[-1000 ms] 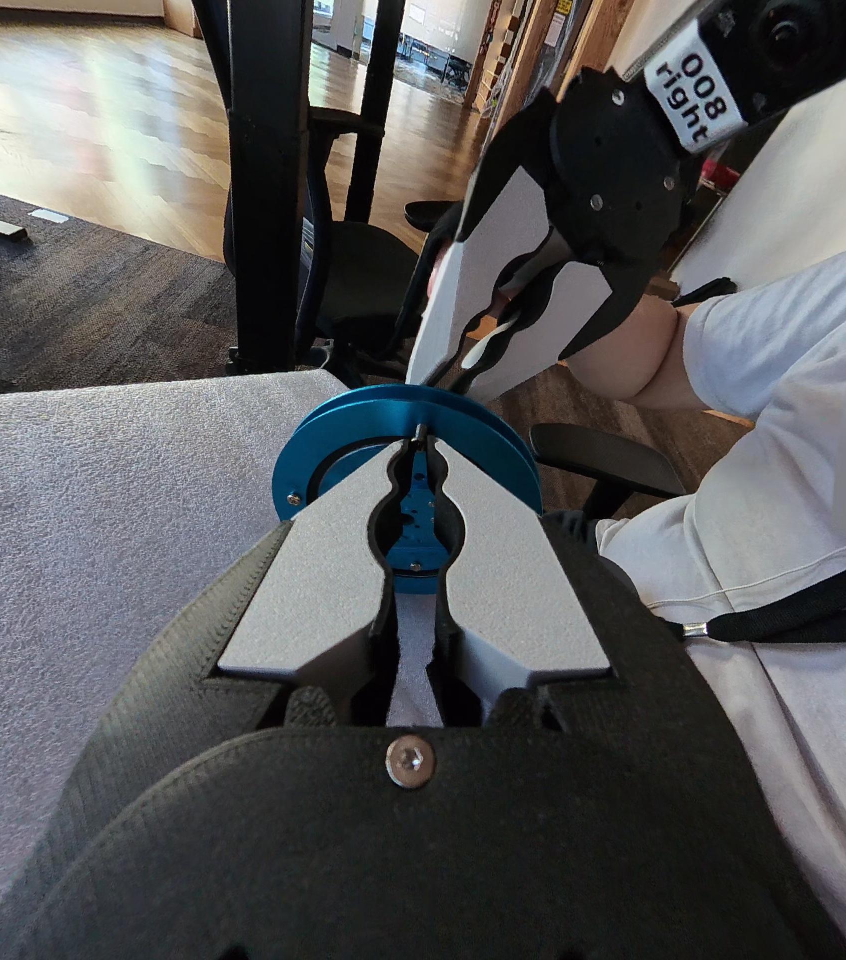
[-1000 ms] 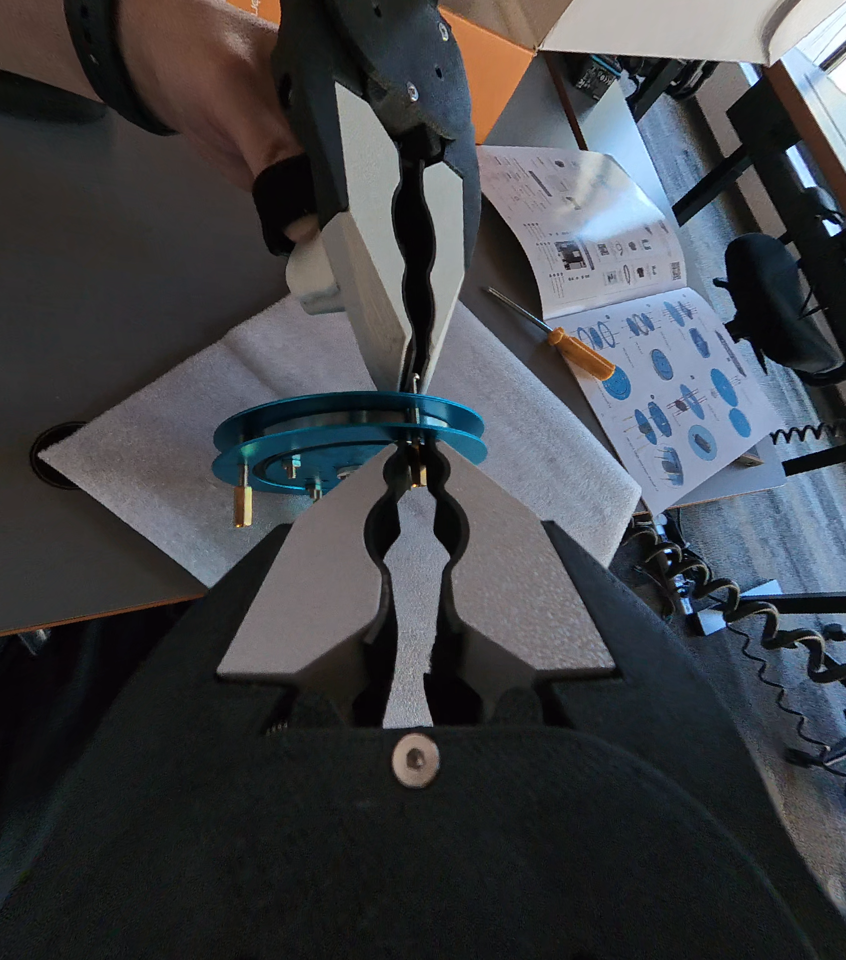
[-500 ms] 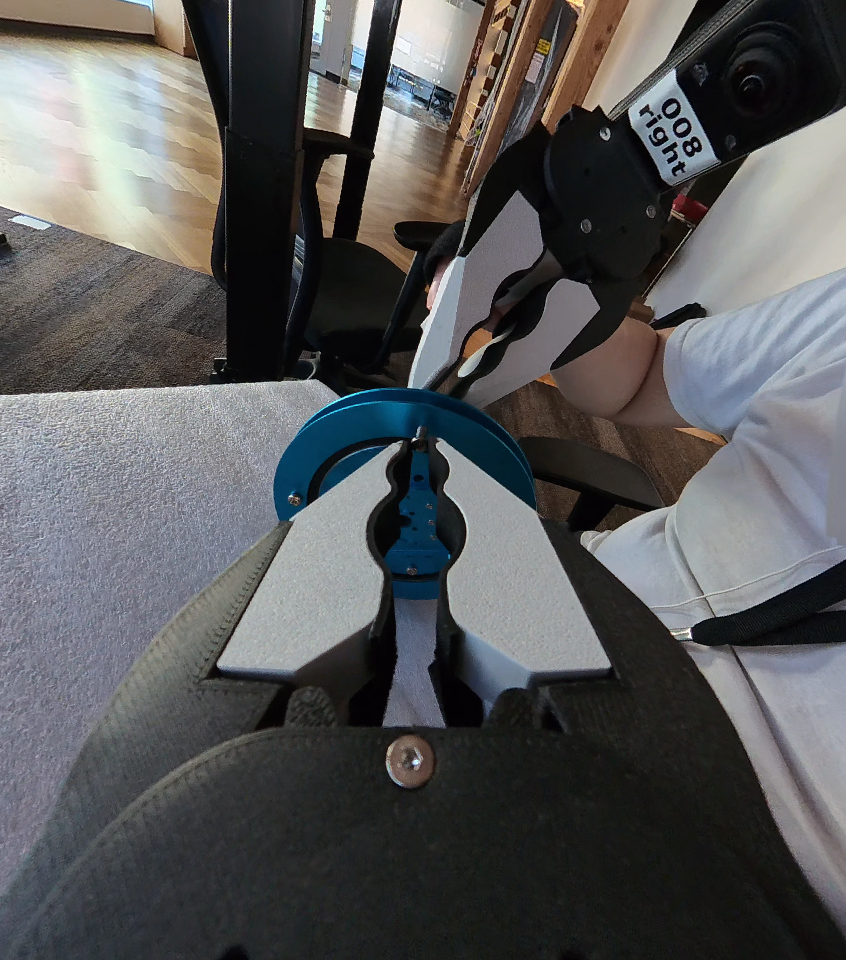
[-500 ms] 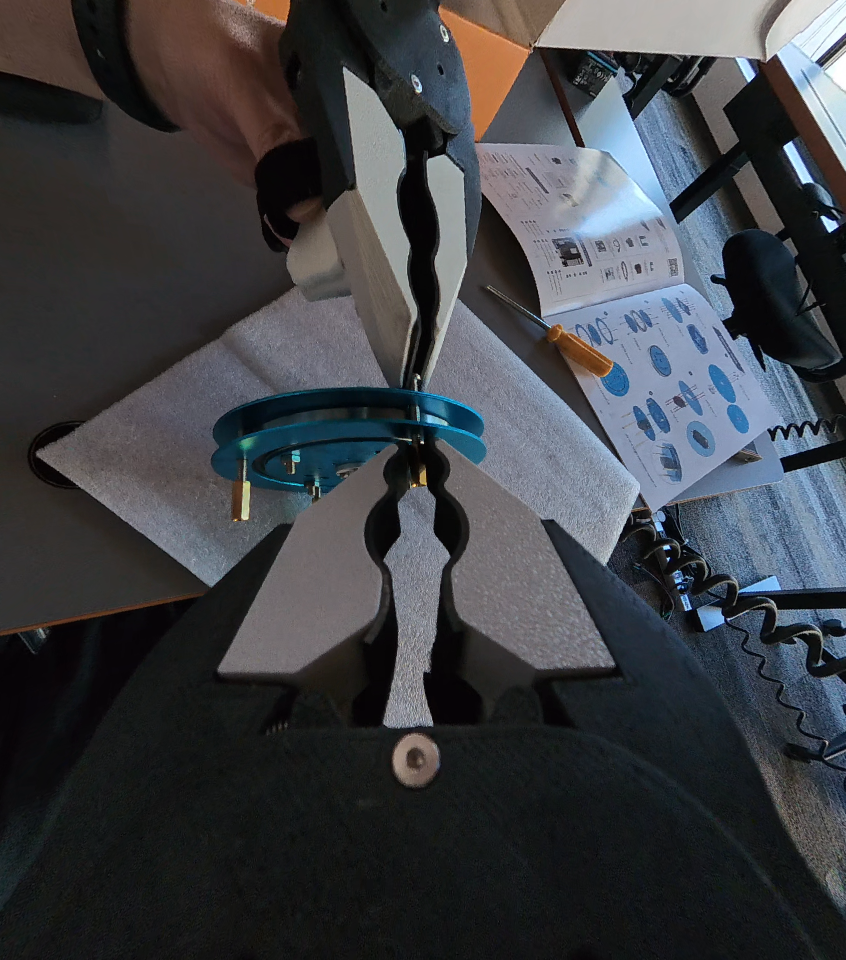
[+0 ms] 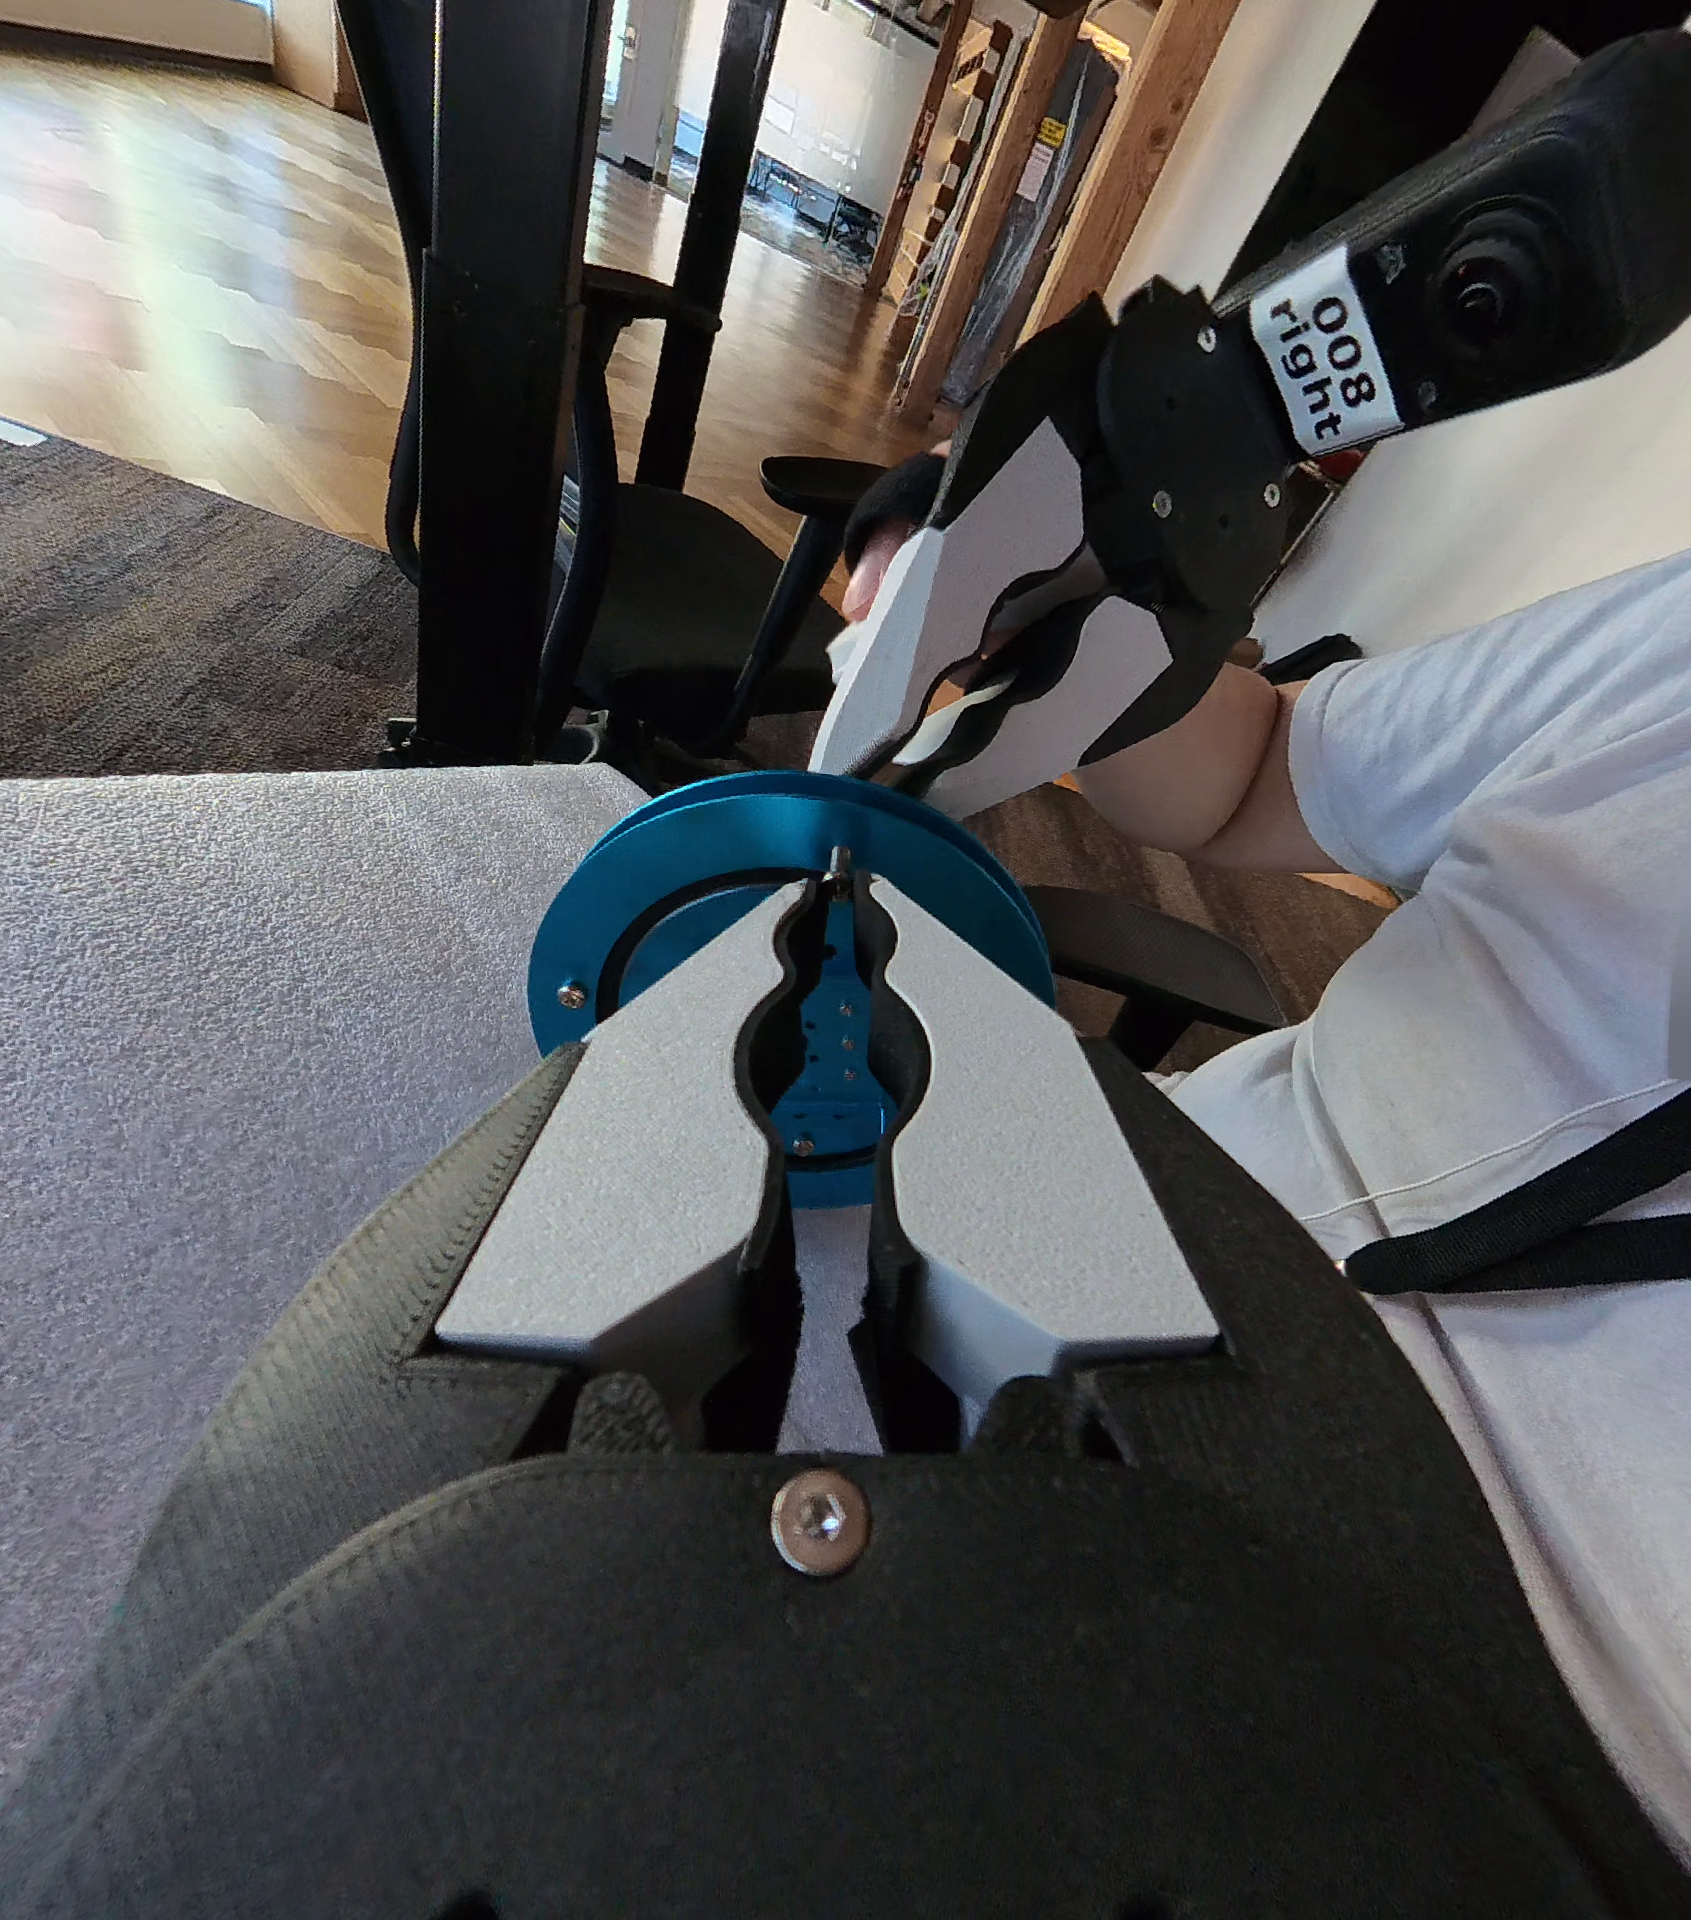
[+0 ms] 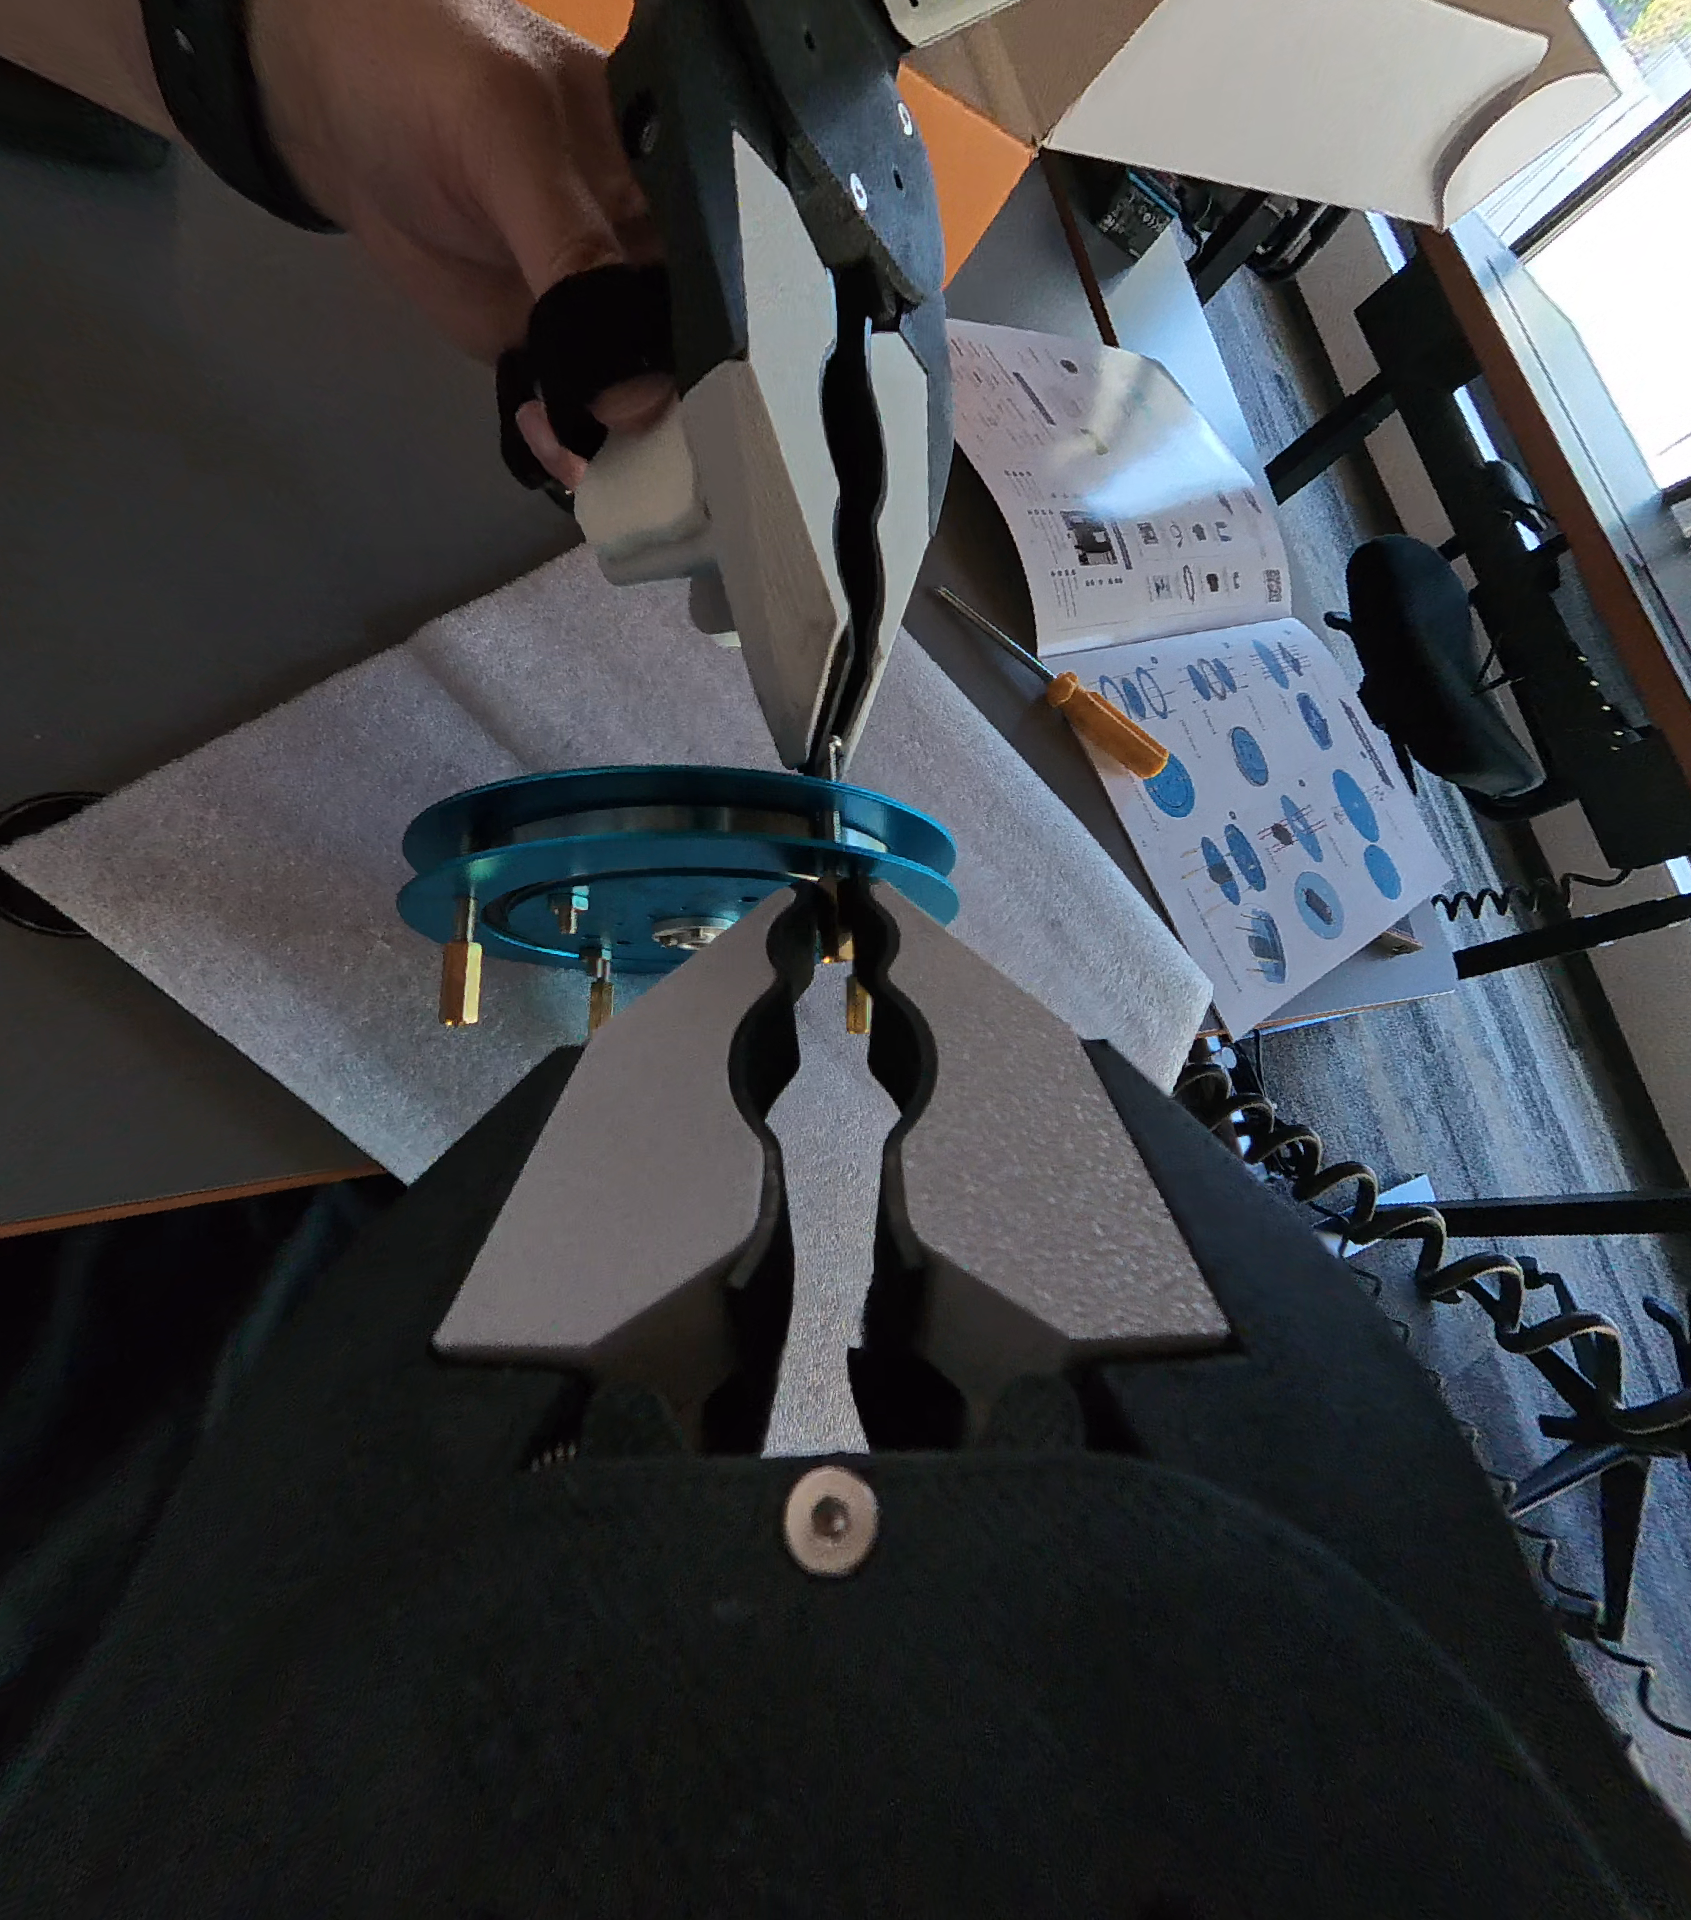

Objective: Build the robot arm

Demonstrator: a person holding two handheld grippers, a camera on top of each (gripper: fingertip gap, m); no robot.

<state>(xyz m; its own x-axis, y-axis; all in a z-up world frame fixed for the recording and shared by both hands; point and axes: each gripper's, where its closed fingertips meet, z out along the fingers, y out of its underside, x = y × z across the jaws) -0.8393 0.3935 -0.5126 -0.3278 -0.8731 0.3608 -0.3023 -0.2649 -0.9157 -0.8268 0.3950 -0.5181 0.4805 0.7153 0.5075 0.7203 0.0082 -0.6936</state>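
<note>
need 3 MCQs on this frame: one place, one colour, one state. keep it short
1. The screwdriver lies:
A. on the foam
B. on the table by the booklet
C. on the floor

2. Its handle is:
A. orange
B. green
C. black

3. The left hand-held gripper and right hand-held gripper are:
A. both wide open
B. both shut at the rim of the discs
C. one shut, one wide open

Answers:
1 B: it rests on the grey tabletop with its handle at the page edge.
2 A: the handle shows orange against the white page.
3 B: both pairs of tips pinch small hardware at the same spot on the rim, one from each side.
</note>
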